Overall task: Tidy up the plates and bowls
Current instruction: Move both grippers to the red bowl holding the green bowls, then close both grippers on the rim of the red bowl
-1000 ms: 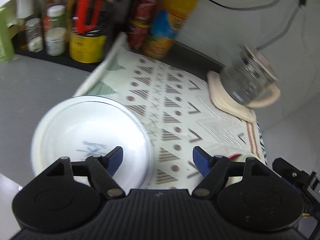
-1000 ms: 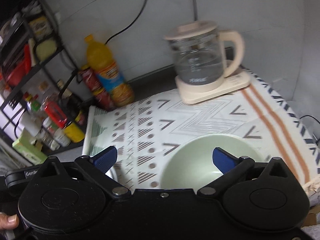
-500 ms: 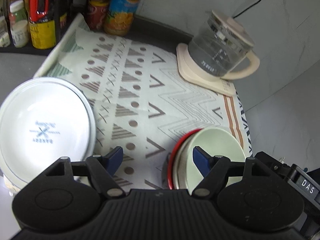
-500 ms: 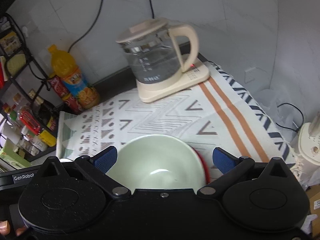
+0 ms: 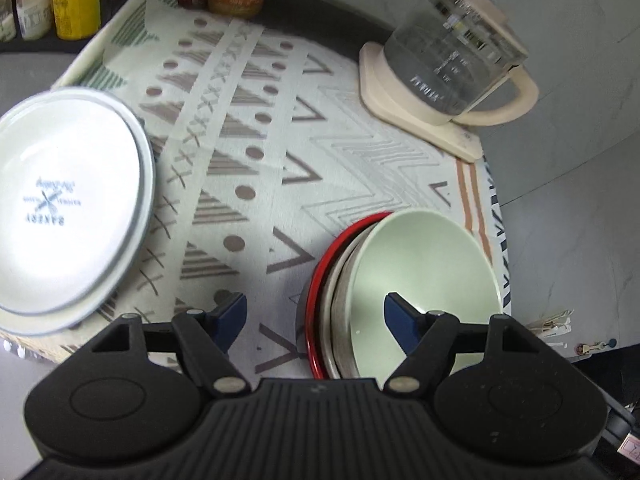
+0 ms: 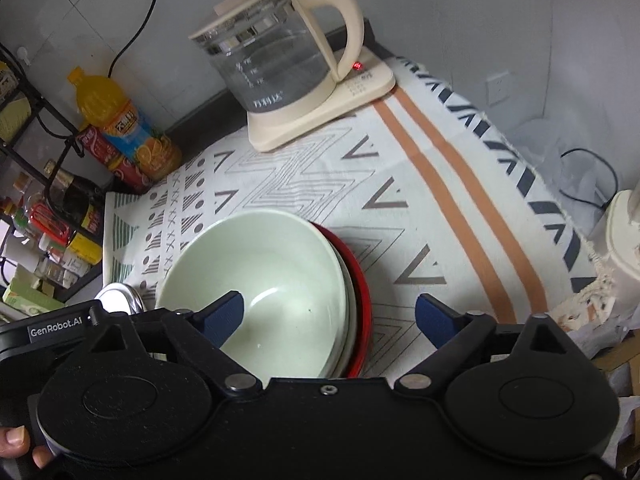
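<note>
A pale green bowl [image 5: 424, 272] sits nested in a stack with a cream bowl and a red-rimmed bowl [image 5: 320, 276] on the patterned cloth [image 5: 248, 128]; the stack also shows in the right wrist view [image 6: 260, 280]. A white plate [image 5: 64, 204] with a blue logo lies at the cloth's left edge. My left gripper [image 5: 316, 312] is open and empty, its right finger over the green bowl's near rim. My right gripper [image 6: 330, 314] is open and empty, astride the stack's right rim.
A glass kettle on a cream base [image 6: 288, 68] stands at the back of the cloth [image 6: 440, 200]. An orange juice bottle [image 6: 120, 124], a red can and a rack of jars [image 6: 52, 236] stand at the back left. The cloth's right edge drops off.
Both views have swung right and closed in on the bowl stack. The white plate has slid to the left of the left wrist view. Both grippers stay open.
</note>
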The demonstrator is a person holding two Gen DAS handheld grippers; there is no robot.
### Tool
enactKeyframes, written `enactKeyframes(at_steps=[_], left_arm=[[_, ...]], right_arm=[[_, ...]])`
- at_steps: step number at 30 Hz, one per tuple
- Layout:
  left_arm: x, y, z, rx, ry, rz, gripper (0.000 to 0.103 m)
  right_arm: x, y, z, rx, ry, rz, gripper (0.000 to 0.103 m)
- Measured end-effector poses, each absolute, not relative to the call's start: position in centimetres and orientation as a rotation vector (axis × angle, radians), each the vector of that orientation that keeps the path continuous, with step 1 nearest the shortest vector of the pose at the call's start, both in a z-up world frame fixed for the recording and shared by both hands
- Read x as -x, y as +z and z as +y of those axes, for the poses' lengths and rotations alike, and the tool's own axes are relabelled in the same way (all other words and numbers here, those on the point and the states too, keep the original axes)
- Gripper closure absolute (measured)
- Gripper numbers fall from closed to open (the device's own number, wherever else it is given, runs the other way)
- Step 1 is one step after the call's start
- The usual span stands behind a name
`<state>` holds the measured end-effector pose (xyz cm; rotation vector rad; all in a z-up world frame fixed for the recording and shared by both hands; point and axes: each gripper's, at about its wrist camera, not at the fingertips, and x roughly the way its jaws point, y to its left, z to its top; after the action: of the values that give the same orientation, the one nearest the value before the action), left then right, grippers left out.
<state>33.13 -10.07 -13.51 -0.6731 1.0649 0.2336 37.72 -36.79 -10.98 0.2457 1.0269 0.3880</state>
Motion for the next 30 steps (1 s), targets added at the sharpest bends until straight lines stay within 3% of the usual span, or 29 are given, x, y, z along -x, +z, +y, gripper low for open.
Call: enactKeyframes(at_steps=[5,13,16,20,30], left_arm=[[-33.5,-14.9,-10.3,0.726,0.244,1.099,0.041],[-34.3,-16.3,-10.0,0.779,0.275,1.144,0.065],[-34.2,-16.5,-9.9,0.807,0.266,1.140,0.073],[-34.3,-16.6,-10.0,0.818,0.271,1.138,0.074],[-34.1,-15.7,-10.3,0.816,0.265,1.088,0.074]], right_arm=[[-38.8,-12.5,-37.1,-0.270,0.405,1.078,0.025],[-39.8,-14.8,-37.2,-0.293,0.412,1.188,0.041],[-40.1,-15.6,-37.0,-0.296,0.423,1.233,0.055],[-40.3,-16.3,-36.9,-0.298,0.443,1.270,0.066],[-40.7,-15.9,-37.7,-0.331,0.467,1.259,0.067]])
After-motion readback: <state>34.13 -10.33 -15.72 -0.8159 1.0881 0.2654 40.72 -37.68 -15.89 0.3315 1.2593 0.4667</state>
